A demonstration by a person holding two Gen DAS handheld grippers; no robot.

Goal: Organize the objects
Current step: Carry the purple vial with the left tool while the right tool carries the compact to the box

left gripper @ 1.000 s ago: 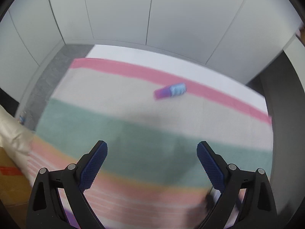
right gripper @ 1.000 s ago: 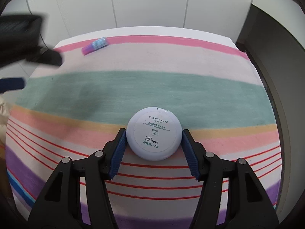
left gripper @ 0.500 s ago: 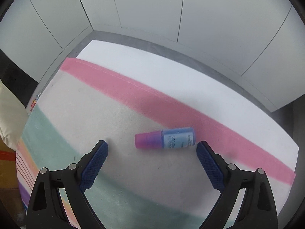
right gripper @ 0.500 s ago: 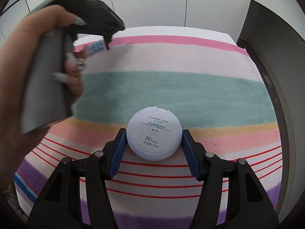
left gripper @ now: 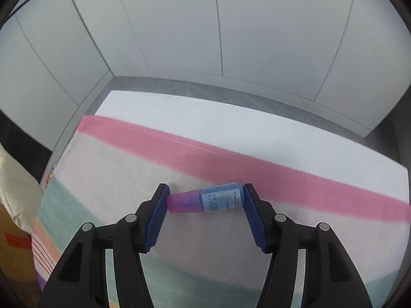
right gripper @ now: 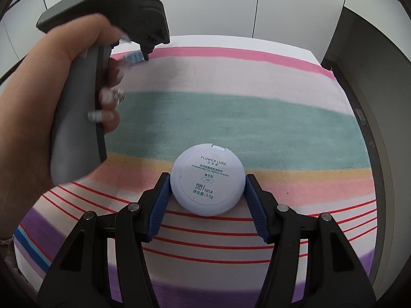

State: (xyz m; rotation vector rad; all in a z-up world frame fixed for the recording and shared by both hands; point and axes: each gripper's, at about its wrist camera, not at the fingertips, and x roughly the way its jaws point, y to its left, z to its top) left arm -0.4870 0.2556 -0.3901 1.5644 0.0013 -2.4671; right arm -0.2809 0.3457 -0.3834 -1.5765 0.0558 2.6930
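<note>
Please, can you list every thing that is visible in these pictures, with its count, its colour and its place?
Small plastic bottle: one, blue body with pink cap, lying on its side near the cloth's far pink band, between the left gripper's pads.
Round pressed-powder compact: one, pale lavender-white with green print, flat on the cloth, between the right gripper's pads.
Striped woven cloth: one, pink, cream, teal, orange, red-lined, purple, covering the white table.
Wall panels: several, white, behind the table.
Left gripper: one, black with blue pads, jaws just closed onto the bottle's ends.
Right gripper: one, same colours, clamping the compact.
Hand: one, holding the left gripper's handle.
</note>
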